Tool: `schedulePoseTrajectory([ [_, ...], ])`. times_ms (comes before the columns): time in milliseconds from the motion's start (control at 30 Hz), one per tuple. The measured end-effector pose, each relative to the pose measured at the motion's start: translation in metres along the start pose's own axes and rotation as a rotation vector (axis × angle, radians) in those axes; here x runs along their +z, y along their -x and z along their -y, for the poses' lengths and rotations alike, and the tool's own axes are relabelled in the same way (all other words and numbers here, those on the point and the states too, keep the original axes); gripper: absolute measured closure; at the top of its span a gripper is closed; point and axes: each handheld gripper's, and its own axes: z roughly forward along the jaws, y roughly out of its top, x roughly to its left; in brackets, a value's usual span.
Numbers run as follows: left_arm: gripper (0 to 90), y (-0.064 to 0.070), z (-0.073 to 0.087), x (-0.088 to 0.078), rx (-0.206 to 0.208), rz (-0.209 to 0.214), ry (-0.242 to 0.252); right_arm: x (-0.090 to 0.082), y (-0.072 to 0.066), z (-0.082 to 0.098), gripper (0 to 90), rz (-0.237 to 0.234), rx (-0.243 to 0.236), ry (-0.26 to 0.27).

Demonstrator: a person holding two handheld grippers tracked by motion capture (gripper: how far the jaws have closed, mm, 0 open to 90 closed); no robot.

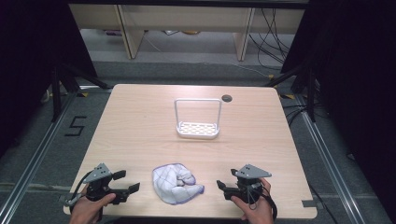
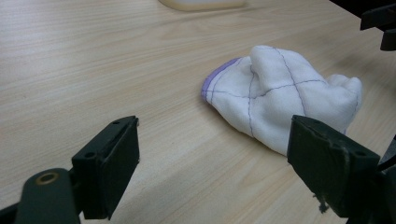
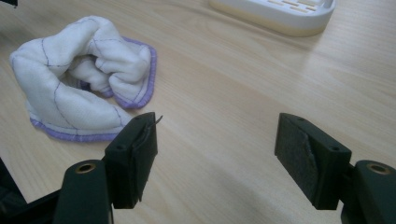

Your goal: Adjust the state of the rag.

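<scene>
Crumpled white cloth (image 1: pixel 175 183) with purple hem and thin grid lines, lying bunched on the desk (image 1: pixel 140 126) near the front edge, roughly mid-width. Left gripper (image 1: pixel 125 182) held in a hand (image 1: pixel 88 207) at the front left corner, jaws spread wide, nothing between them, pointed toward the cloth but apart from it. Right gripper (image 1: pixel 223 185) held in the other hand (image 1: pixel 254 207) toward the front right corner, jaws also wide, empty, aimed at the cloth from the opposite side, near but not touching. Cloth sitting between the two grippers. In left gripper view, cloth (image 2: pixel 285 100) ahead and right of the gap between the jaws, folded hump raised, purple hem at its left end; other gripper's dark jaw tips at the upper right edge. In right gripper view, cloth (image 3: pixel 84 77) ahead and left, curled into a loop with hem showing along its lower and right side, just beyond the left jaw. White rack (image 1: pixel 197 121) with tall wire loop handle and slotted base, standing upright toward the back centre of the desk, well apart from cloth; its base (image 3: pixel 275 14) at top of right gripper view. Small dark round hole (image 1: pixel 227 98) in the desk by the back edge, just right of the rack.
</scene>
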Motion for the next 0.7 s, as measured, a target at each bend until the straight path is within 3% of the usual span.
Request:
schedulePoseTrajectory([
  [200,16.2,0.000,0.000,0.000,0.001,-0.008,-0.003,0.001,-0.005,-0.003,31.9,-0.028,-0.018,0.014],
  [367,16.2,-0.001,0.000,0.001,0.005,-0.006,0.000,0.003,-0.018,-0.009,33.9,-0.054,-0.032,0.014],
  [400,16.2,-0.001,-0.001,0.001,0.008,-0.007,0.001,0.005,-0.022,-0.012,34.7,-0.079,-0.050,0.007],
  [467,16.2,-0.001,-0.001,0.001,0.014,-0.014,-0.002,0.007,-0.028,-0.016,34.6,-0.111,-0.026,0.010],
  [567,16.2,-0.002,-0.001,0.001,0.023,-0.020,-0.002,0.012,-0.036,-0.023,35.0,-0.136,-0.090,0.009],
  [700,16.2,-0.001,-0.001,0.001,0.030,-0.028,-0.003,0.015,-0.046,-0.031,36.5,-0.154,-0.116,0.014],
])
